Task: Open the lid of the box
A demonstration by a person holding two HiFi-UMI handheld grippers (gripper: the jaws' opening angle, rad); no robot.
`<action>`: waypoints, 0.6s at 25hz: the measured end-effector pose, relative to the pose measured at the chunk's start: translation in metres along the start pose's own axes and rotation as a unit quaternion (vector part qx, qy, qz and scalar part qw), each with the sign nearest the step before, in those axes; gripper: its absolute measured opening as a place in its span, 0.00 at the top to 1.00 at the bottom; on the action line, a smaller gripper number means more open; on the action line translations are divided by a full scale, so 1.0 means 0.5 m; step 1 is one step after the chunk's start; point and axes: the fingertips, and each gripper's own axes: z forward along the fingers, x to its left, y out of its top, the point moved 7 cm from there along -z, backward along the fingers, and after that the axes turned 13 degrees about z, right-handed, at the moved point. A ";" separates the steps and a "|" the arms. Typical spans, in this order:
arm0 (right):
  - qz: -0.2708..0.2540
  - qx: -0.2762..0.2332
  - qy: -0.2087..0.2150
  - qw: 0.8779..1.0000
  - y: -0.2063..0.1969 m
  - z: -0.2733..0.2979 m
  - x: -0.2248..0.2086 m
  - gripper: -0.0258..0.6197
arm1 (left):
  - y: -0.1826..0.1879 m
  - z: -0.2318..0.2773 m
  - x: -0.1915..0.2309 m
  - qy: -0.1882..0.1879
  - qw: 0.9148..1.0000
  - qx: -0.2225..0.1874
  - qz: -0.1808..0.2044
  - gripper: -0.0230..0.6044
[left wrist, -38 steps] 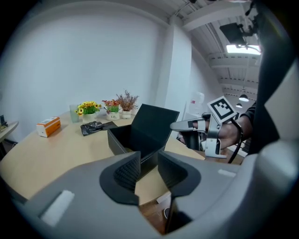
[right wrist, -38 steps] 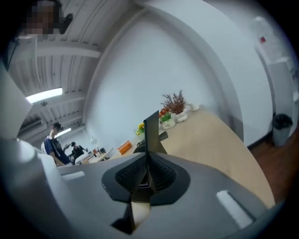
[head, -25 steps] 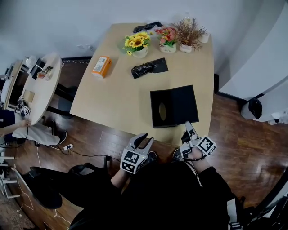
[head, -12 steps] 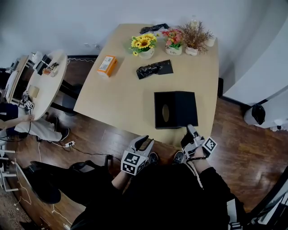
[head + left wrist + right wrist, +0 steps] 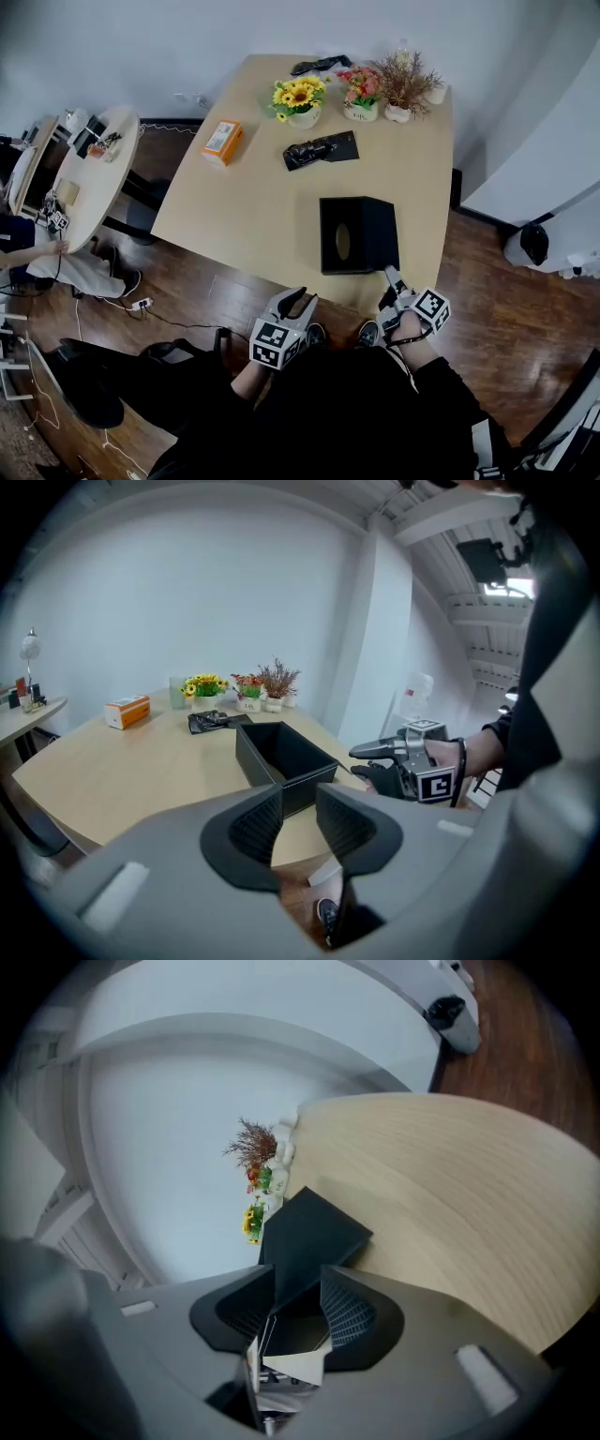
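– Box position first: where does it sit?

– The black box (image 5: 359, 234) stands on the tabletop (image 5: 253, 206) close to the near right edge, well apart from the potted flowers (image 5: 298, 97) at the far end. From the left gripper view its top looks open and dark inside. I cannot tell from these views which panel is the lid.

– And the jaws?

– The right gripper (image 5: 388, 278) is at the box's near end. Its jaws have just been opening and stand wide, with the box's dark near end running in between them (the pads don't seem to press on it). The left gripper (image 5: 296, 299) hangs off the tabletop's near edge, jaws closed together on nothing.

– How will it handle?

– My guess is stiff board with a matte skin, thin-walled and light. It shouldn't crush under a moderate pinch. But a light box on a smooth tabletop will likely slide or tip before a snug lid lets go.

– So where to take hold?

– On the thin near edge, with the pads flat on either face of the panel. Keep away from the very corner, where the grip could twist off. The idle left gripper would do well bracing the body from the other side while the right one lifts.
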 end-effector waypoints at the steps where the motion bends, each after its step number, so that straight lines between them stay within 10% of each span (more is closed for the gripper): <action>1: -0.023 -0.007 -0.010 1.000 0.000 -0.004 0.015 0.72 | 0.004 0.001 0.002 0.001 1.000 -0.003 -0.004 0.82; 10: -0.269 -0.030 0.003 0.963 -0.006 -0.027 0.192 0.86 | 0.097 0.009 0.002 -0.010 0.998 -0.058 0.002 0.82; 15: -0.477 -0.034 -0.001 0.878 -0.054 -0.031 0.252 0.91 | 0.134 -0.001 0.006 -0.008 0.997 -0.080 0.018 0.82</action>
